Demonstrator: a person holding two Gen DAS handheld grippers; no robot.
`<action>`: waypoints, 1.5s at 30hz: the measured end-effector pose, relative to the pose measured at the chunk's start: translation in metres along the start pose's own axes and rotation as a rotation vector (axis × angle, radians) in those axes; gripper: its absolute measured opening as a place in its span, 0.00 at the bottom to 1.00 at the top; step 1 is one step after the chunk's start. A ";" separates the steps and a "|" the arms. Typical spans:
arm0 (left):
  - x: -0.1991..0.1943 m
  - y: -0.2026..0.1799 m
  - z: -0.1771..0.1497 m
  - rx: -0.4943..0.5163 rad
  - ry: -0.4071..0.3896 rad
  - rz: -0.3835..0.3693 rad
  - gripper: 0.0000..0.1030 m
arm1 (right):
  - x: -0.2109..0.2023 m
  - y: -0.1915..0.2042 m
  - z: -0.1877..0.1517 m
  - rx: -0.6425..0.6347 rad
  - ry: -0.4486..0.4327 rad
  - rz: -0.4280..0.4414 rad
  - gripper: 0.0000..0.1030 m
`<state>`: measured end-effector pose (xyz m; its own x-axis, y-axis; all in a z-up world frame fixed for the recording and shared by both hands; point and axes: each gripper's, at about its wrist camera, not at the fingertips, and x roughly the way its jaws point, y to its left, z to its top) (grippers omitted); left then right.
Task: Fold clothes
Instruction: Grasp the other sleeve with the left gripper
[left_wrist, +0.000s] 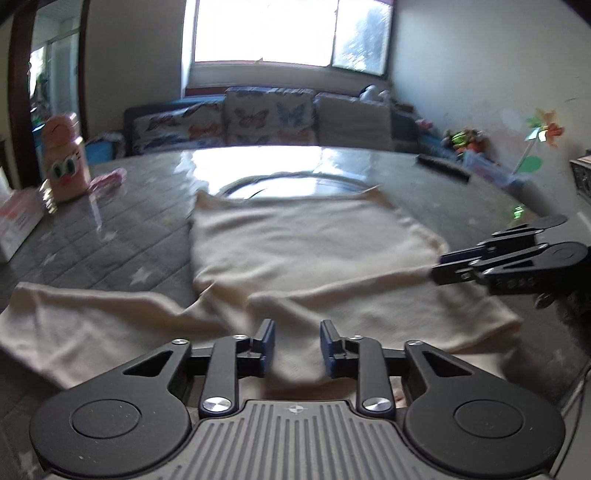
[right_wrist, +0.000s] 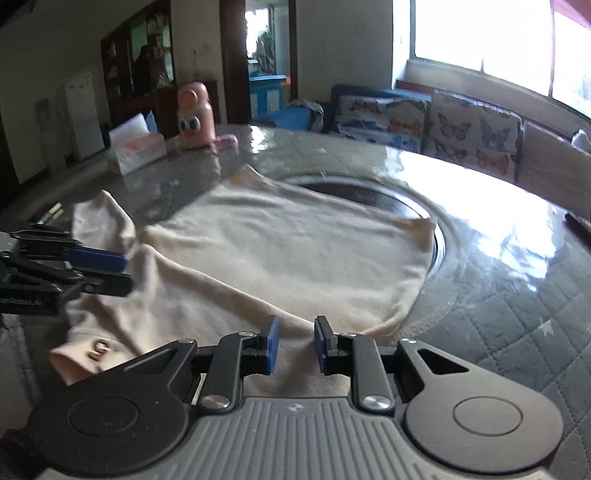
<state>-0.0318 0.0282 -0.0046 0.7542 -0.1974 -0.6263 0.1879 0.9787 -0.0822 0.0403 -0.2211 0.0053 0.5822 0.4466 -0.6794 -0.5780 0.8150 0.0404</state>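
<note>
Both grippers' jaws released; cream top (left_wrist: 314, 243) flat, hem twd window, sleeve left.

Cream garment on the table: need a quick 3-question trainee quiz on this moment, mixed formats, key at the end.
1. True or false: the left gripper has its jaws apart, with the cream garment under the gap.
2. Multiple choice: which thing stands on the table beside the tissue box? A) a glass vase B) a pink bottle with cartoon eyes C) a kettle
3. Fill in: in the right wrist view, the garment's far edge partly covers a dark ____ inset in the tabletop.

Key: 1 true; 2 B, the pink bottle; 3 round. The right gripper is open as well.
</note>
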 end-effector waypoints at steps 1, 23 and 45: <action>-0.001 0.005 -0.001 -0.012 0.002 0.004 0.25 | 0.001 -0.003 -0.001 0.013 0.007 0.005 0.19; -0.008 0.051 0.004 -0.119 -0.046 0.119 0.25 | 0.035 0.059 0.032 -0.143 0.000 0.117 0.30; -0.045 0.174 -0.012 -0.420 -0.052 0.475 0.45 | 0.105 0.129 0.073 -0.247 0.022 0.155 0.30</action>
<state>-0.0403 0.2076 0.0000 0.7261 0.2716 -0.6317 -0.4294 0.8966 -0.1081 0.0688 -0.0427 -0.0070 0.4651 0.5481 -0.6952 -0.7825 0.6218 -0.0332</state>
